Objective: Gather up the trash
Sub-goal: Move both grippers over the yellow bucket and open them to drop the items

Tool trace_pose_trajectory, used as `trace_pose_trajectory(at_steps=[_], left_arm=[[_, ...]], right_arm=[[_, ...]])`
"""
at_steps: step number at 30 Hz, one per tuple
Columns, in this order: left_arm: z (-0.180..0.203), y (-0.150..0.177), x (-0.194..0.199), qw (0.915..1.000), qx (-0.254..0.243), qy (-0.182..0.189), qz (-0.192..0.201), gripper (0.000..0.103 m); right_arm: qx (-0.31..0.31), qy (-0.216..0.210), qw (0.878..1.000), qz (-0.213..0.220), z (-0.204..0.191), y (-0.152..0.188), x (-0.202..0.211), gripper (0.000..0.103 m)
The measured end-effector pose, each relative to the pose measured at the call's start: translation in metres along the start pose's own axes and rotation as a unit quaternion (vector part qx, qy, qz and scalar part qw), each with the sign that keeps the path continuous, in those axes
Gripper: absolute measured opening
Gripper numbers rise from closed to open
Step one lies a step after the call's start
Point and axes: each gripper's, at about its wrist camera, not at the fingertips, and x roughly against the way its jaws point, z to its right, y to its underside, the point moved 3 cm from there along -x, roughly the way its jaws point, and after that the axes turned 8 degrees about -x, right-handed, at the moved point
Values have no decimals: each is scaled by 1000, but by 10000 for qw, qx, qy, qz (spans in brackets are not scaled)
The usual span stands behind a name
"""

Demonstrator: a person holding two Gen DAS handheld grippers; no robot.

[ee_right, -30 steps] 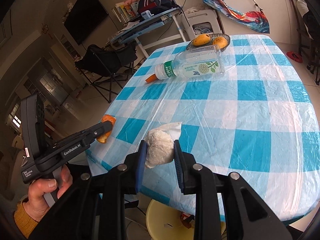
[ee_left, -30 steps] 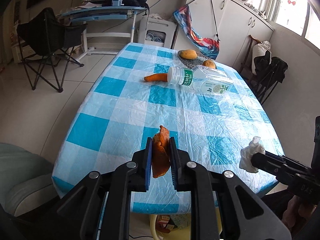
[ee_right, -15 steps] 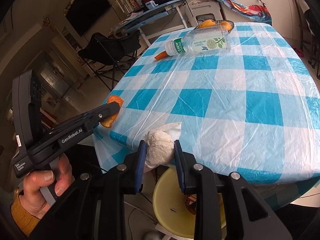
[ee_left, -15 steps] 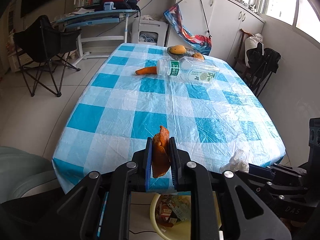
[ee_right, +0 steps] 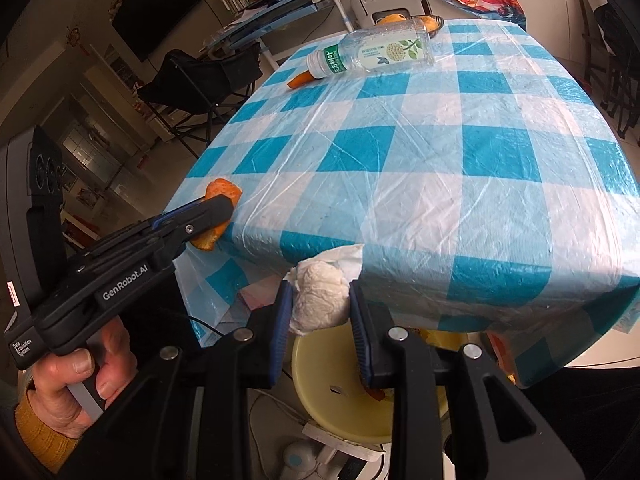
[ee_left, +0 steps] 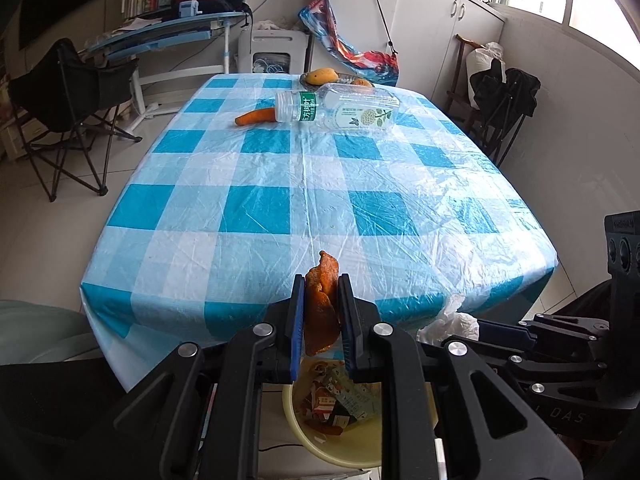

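My left gripper (ee_left: 321, 312) is shut on a piece of orange peel (ee_left: 320, 312), held just off the near edge of the table above a yellow bin (ee_left: 344, 436) that holds scraps. The same peel (ee_right: 218, 196) shows in the right wrist view, pinched by that left gripper (ee_right: 218, 216) in a person's hand (ee_right: 76, 384). My right gripper (ee_right: 320, 312) is shut on a crumpled white tissue (ee_right: 320, 300), also past the table edge and over the yellow bin (ee_right: 332, 392). The tissue (ee_left: 448, 324) shows at the lower right of the left wrist view.
The table wears a blue and white checked cloth (ee_left: 320, 184). A clear plastic bottle (ee_left: 340, 108) lies on its side at the far end beside a carrot (ee_left: 254, 117) and a dish of yellow fruit (ee_left: 320, 77). Black folding chairs (ee_left: 68, 100) stand to the left and right.
Both grippers have drawn back from over the table to beyond its near edge, each keeping its load. The yellow bin has come into view beneath them.
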Motion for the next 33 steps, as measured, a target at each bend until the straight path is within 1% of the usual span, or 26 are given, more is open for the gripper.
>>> trace_pose_trajectory(at_steps=[5,14,26,29,32,33], left_arm=[[11,6,3,9999,-146,34,-30,15],[20,14,12,9997,-255,55,-16,15],[33,22,18,9990,-434,133,-55,15],[37,25,15,9983,-494,250,-171,16],[44,32,6,9960,-605,436,-483,16],[47,34,3,9954,-651,430,-554,18]], right_arm=[[11,14,10000,19,-1,5,5,30],[2,62,10000,28,0,10,9,32],[-66,150,9998,77,2,15,15,36],[-85,167,9997,123,3,15,17,38],[-123,197,9995,205,5,15,20,43],[-140,205,9994,226,6,15,21,44]])
